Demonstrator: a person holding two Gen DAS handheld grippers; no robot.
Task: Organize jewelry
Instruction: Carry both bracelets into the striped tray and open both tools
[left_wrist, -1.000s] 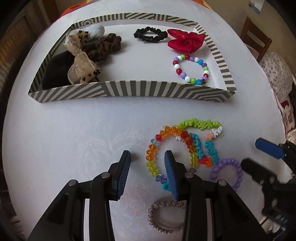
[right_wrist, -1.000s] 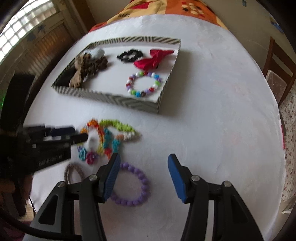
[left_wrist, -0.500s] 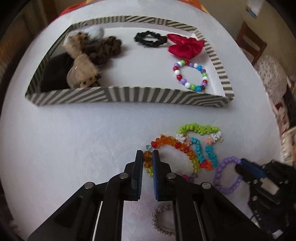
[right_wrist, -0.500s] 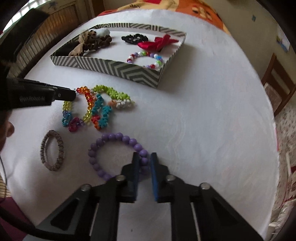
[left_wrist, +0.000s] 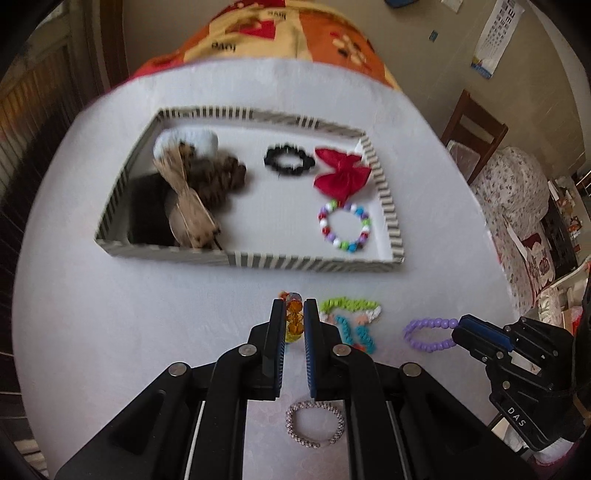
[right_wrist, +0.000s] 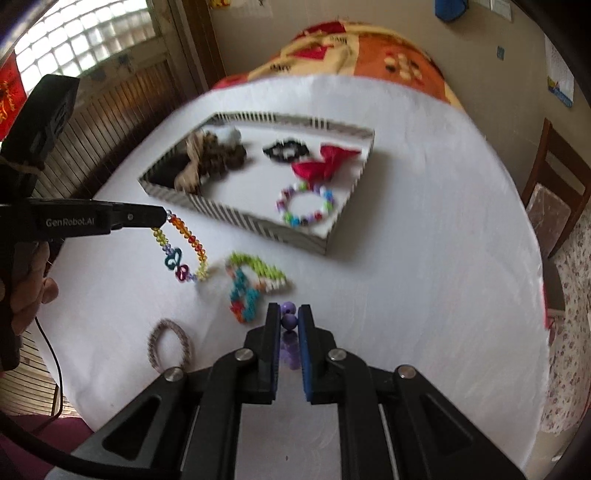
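My left gripper (left_wrist: 294, 314) is shut on the rainbow crystal bracelet (left_wrist: 293, 320) and holds it in the air; in the right wrist view the bracelet (right_wrist: 184, 254) hangs from that gripper (right_wrist: 162, 216) above the table. My right gripper (right_wrist: 289, 320) is shut on the purple bead bracelet (right_wrist: 289, 321), which hangs below the fingers; it also shows in the left wrist view (left_wrist: 428, 334). The striped tray (left_wrist: 258, 260) holds a multicoloured bead bracelet (left_wrist: 345, 227), a red bow (left_wrist: 341, 177), a black scrunchie (left_wrist: 290, 162) and brown hair ties (left_wrist: 207, 181).
A green, teal and orange bead bracelet (right_wrist: 255, 280) lies on the white tablecloth in front of the tray. A braided grey bracelet (left_wrist: 314, 424) lies near the table's front edge. A wooden chair (right_wrist: 554, 199) stands at the right.
Both grippers shut on their bracelets and have lifted them off the table. The views have pulled back and up from the tablecloth.
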